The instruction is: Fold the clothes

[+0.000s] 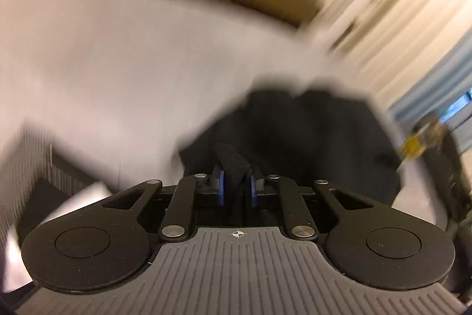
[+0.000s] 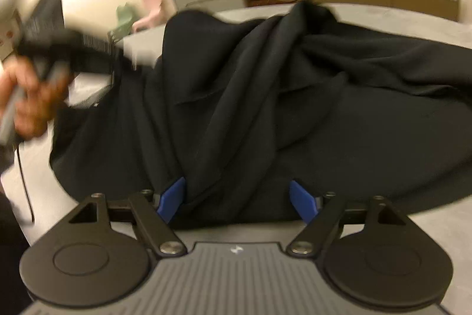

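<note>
black garment [image 2: 265, 96] between right tool [image 2: 237, 201] fingers

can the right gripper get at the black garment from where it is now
Probably yes. The right gripper has its jaws wide open with a fold of the black garment lying between its blue pads, and nothing blocks it; closing should catch the cloth.
</note>
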Tool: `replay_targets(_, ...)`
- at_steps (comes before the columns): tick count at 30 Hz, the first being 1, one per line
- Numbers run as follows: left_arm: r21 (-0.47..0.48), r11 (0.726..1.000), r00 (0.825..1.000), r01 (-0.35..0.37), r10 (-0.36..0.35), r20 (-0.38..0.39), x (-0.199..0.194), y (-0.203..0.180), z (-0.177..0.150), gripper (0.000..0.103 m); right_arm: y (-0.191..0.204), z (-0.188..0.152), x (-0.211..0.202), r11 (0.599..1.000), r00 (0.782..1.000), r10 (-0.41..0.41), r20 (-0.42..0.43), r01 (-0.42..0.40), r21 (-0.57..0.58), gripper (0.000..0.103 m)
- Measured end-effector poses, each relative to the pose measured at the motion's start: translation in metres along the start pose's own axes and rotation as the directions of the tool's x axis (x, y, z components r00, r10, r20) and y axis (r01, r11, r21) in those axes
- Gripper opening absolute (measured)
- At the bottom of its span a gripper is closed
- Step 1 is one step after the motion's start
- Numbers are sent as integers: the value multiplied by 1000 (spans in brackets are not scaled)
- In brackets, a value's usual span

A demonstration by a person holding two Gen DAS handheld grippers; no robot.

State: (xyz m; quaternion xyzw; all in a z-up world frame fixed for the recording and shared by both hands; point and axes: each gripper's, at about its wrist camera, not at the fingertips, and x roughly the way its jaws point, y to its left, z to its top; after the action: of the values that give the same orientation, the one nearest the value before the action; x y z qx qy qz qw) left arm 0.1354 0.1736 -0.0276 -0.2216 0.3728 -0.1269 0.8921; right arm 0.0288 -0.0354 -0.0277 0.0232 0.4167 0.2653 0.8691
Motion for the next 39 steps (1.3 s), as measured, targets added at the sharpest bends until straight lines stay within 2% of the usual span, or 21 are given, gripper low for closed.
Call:
replay_targets(1, 16, 999, 996, 42, -43, 79, -21, -9, 17, 0, 5, 8, 7, 1000, 1000, 11, 9, -11, 2, 83)
replay_targets(3, 95, 985, 955, 141, -160, 250, -85, -32, 42, 0, 15, 27, 19, 999, 997, 50, 58, -51, 20, 83)
replay_targets(4, 150, 972, 919, 182, -222, 324, -121, -44, 48, 0, 21, 40, 21, 996, 990, 82, 111, -86, 36, 82)
replay_targets(6, 290, 933, 837, 214, -328, 438, -198, -60, 35, 0, 35, 58, 26, 996, 983, 75, 168, -81, 25, 82)
replay_targets(7, 341, 919, 806, 199, -351, 477, -231, -57, 19, 0, 40, 60, 26, 997, 980, 70, 184, -74, 14, 82)
replay_targets(8, 357, 921, 798, 159, -333, 503, -256, -50, 2, 0, 43, 60, 26, 998, 978, 66, 196, -68, 2, 82)
replay_targets(9, 341, 932, 806, 123, -294, 514, -272, -38, -15, 0, 47, 59, 25, 998, 976, 63, 208, -62, -10, 82)
replay_targets(11, 171, 984, 885, 55, -128, 448, -263, 13, -47, 0, 41, 46, 24, 997, 985, 73, 159, -72, -7, 82)
replay_targets(12, 87, 996, 914, 13, -47, 402, -259, 38, -63, 0, 36, 37, 25, 997, 990, 71, 118, -71, -3, 82)
replay_targets(14, -74, 993, 952, -89, 106, 287, -251, 89, -96, 2, 23, 19, 25, 999, 998, 37, 40, -38, 15, 80)
replay_targets(15, -140, 981, 959, -133, 164, 232, -247, 109, -109, 2, 18, 17, 19, 999, 999, 27, 35, -27, 25, 80)
replay_targets(18, -248, 951, 952, -183, 235, 196, -244, 127, -116, 12, 5, 20, -7, 999, 998, 8, 63, -11, 53, 80)
replay_targets(20, -288, 940, 942, -183, 251, 222, -244, 125, -106, 41, -4, 28, -28, 997, 994, -2, 105, -5, 71, 81)
replay_targets(22, -305, 937, 937, -169, 248, 245, -242, 119, -99, 54, -15, 37, -45, 996, 990, -30, 141, 18, 86, 83)
replay_targets(24, -284, 946, 942, -158, 230, 243, -242, 111, -97, 61, -31, 48, -52, 991, 986, -67, 156, 48, 121, 86)
replay_targets(26, -254, 955, 955, -153, 208, 209, -216, 96, -93, 72, -47, 61, -54, 980, 980, -117, 159, 88, 175, 89)
replay_targets(30, -202, 974, 990, -107, 123, 69, -133, 69, -87, 75, -78, 95, -36, 952, 981, -132, 143, 85, 295, 90)
replay_targets(34, -257, 964, 998, -66, 58, -37, -65, 62, -67, 77, -93, 134, 10, 923, 993, -52, 105, 8, 385, 95)
replay_targets(36, -317, 947, 996, -59, 36, -78, -34, 61, -59, 79, -100, 146, 43, 917, 998, -38, 44, 18, 399, 95)
replay_targets(37, -349, 935, 994, -68, 34, -103, -19, 64, -57, 80, -102, 149, 61, 919, 999, -48, 6, 42, 392, 93)
replay_targets(39, -395, 912, 986, -114, 54, -160, 6, 70, -51, 80, -105, 151, 91, 929, 996, -63, -57, 79, 362, 47)
